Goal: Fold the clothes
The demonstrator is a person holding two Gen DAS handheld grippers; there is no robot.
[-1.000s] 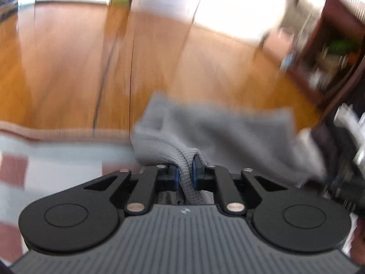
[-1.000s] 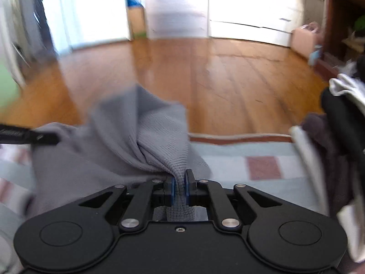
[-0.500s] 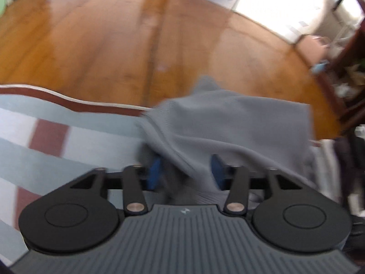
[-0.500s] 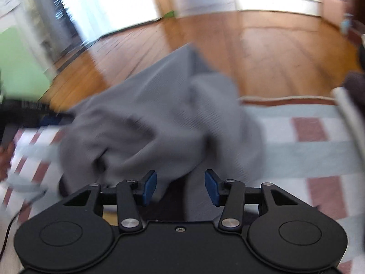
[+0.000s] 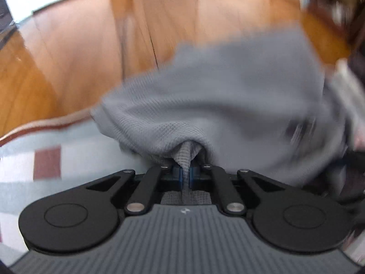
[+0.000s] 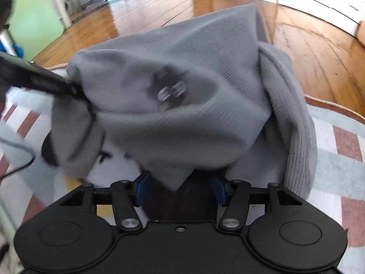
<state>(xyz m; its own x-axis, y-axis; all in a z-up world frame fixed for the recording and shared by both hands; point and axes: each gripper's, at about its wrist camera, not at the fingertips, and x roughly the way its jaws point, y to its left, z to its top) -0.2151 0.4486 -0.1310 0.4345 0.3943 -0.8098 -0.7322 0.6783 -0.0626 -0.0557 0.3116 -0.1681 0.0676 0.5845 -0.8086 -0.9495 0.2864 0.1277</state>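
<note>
A: Where is the grey knit garment (image 5: 219, 105)?

B: Bunched on the checked blanket (image 6: 342, 141). The left claw (image 5: 185, 174) has just closed and pinches a fold; the right claw (image 6: 180, 190) has just opened, cloth hanging loose between.

A: Handling?

B: Likely soft, light, floppy; best gripped at a hem.

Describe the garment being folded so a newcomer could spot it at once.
Start at the pale rug with reddish squares, lying on the wooden floor. Bunched on it sits the grey waffle-knit garment, pinched by the left gripper. Nothing else there is plain grey and textured.
</note>
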